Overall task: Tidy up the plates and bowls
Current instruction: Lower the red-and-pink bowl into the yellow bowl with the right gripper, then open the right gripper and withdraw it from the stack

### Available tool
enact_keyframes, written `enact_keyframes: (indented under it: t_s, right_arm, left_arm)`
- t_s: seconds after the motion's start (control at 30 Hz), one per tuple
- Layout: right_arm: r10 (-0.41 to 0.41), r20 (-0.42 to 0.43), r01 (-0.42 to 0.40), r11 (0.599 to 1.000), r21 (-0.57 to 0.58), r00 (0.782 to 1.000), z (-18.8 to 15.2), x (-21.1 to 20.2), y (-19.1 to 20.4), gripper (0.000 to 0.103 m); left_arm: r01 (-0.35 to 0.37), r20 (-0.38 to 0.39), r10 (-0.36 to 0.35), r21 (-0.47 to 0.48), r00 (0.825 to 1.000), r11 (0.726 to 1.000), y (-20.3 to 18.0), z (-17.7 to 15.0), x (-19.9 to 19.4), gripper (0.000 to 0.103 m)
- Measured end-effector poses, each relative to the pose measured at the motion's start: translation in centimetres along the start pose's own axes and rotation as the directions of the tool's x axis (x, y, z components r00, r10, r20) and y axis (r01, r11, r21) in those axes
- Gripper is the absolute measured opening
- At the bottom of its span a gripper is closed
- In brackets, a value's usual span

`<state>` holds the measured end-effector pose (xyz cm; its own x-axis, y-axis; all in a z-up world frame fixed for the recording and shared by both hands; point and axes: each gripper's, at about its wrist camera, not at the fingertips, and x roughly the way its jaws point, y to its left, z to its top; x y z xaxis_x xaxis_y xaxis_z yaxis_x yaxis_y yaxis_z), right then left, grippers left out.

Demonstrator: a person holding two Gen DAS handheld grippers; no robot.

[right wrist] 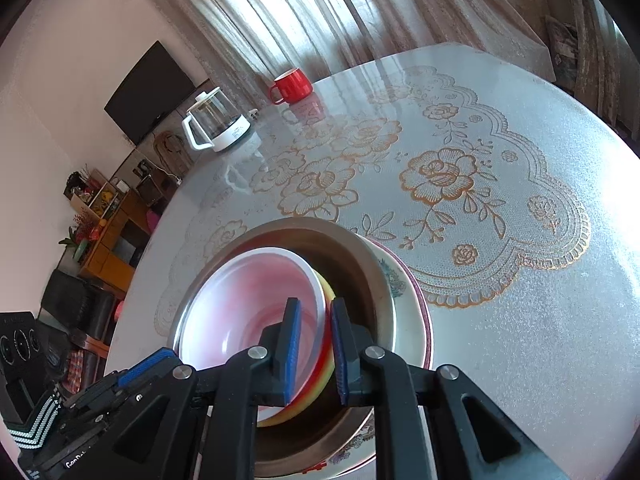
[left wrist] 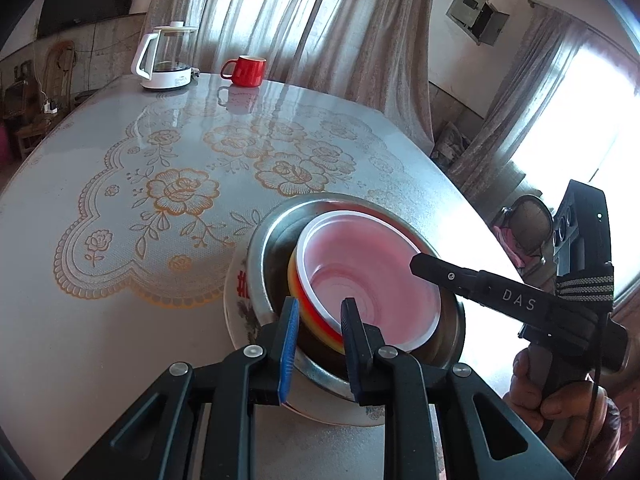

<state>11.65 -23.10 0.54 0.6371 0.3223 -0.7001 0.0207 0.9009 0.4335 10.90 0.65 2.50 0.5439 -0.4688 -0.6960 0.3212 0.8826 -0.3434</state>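
Note:
A pink-lined bowl with a striped red and yellow outside (left wrist: 372,276) (right wrist: 256,300) sits tilted inside a steel bowl (left wrist: 272,236) (right wrist: 360,256). The steel bowl stands on a white flowered plate (left wrist: 236,300) (right wrist: 408,300). My left gripper (left wrist: 318,340) straddles the pink bowl's near rim, jaws a little apart. My right gripper (right wrist: 316,356) straddles the rim at the other side, also slightly apart; it shows from the side in the left wrist view (left wrist: 424,266). Neither clearly presses the rim.
A round table with a lace flower-pattern cover (left wrist: 160,200) (right wrist: 480,184) holds a red mug (left wrist: 245,71) (right wrist: 291,85) and a glass kettle on a white base (left wrist: 166,58) (right wrist: 218,124) at the far edge. Curtains hang behind.

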Motion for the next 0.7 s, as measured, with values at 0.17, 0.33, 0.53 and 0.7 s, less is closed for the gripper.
enact_keyframes:
  t_s: [0.17, 0.33, 0.53, 0.7]
  right_arm:
    - [-0.03, 0.012, 0.03, 0.998, -0.055, 0.999, -0.4, -0.2, 0.7, 0.016]
    - [-0.059, 0.032, 0.062, 0.993, -0.103, 0.998, -1.1, -0.5, 1.5, 0.018]
    - [-0.097, 0.096, 0.111, 0.981, -0.156, 0.991, -2.2, -1.9, 2.8, 0.02]
    - [-0.128, 0.163, 0.157, 0.971, -0.179, 0.978, -3.2, -3.2, 4.1, 0.021]
  left_arm:
    - [-0.018, 0.014, 0.018, 0.014, 1.0, 1.0, -0.2, -0.3, -0.1, 0.022]
    - [-0.046, 0.038, 0.046, 0.017, 0.998, 0.999, -0.3, -0.5, -0.7, 0.026]
    - [-0.11, 0.087, 0.107, 0.024, 0.99, 0.994, -0.1, -1.0, -1.7, 0.033]
    - [-0.206, 0.148, 0.201, 0.016, 0.968, 0.978, 0.5, -1.6, -2.7, 0.044]
